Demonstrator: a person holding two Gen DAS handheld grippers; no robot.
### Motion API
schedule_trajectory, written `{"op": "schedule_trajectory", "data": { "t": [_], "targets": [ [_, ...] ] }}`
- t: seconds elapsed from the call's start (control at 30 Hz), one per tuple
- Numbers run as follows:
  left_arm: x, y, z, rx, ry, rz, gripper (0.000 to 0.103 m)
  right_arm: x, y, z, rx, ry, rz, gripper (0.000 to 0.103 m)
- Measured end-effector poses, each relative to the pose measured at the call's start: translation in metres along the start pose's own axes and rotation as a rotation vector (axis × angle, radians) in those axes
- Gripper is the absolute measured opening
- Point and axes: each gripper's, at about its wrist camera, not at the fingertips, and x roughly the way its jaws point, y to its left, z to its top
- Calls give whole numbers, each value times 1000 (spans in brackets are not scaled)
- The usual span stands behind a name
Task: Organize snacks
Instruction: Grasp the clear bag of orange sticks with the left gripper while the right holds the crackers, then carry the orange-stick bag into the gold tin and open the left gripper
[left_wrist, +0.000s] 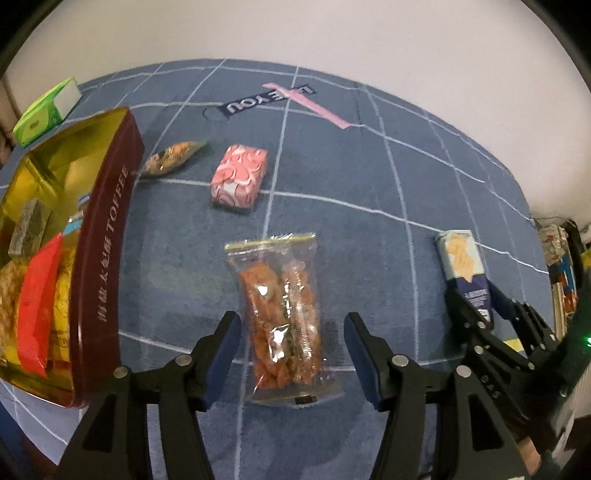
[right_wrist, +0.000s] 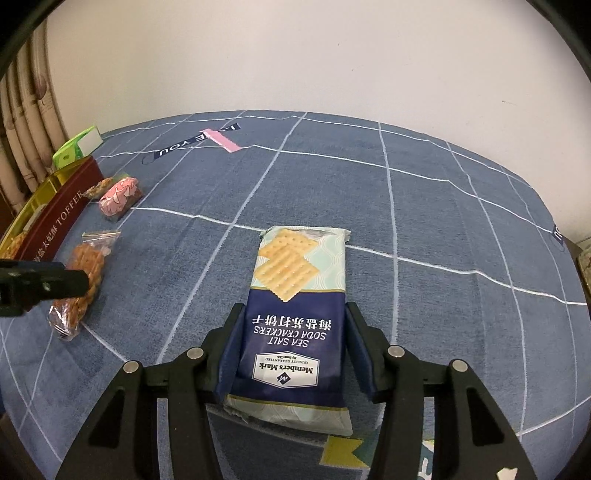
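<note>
The left gripper (left_wrist: 291, 354) hangs over a clear bag (left_wrist: 282, 317) of orange-brown snacks lying flat on the blue cloth (left_wrist: 369, 177); its jaws stand apart, one on each side of the bag's near half, not touching it. The right gripper (right_wrist: 293, 347) has its jaws closed against both long sides of a cracker pack (right_wrist: 295, 314), whose far end rests on the cloth. At the left stands an open toffee tin (left_wrist: 107, 266) with snacks inside. Beyond the bag lie a pink pack (left_wrist: 239, 178) and a small orange packet (left_wrist: 171, 157), near the tin.
</note>
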Motion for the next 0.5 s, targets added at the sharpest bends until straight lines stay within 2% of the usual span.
{"op": "schedule_trajectory", "data": {
  "t": [0.13, 0.23, 0.33, 0.5],
  "targets": [
    [8, 0, -2, -7, -1, 22, 60, 0, 0, 0, 0, 0, 3, 50],
    [9, -8, -3, 51, -8, 38, 60, -1, 1, -1, 0, 0, 4, 51],
    [12, -13, -3, 106, -24, 85, 44, -1, 1, -1, 1, 0, 5, 51],
    [11, -9, -3, 118, -25, 72, 41, -1, 2, -1, 1, 0, 5, 52]
  ]
}}
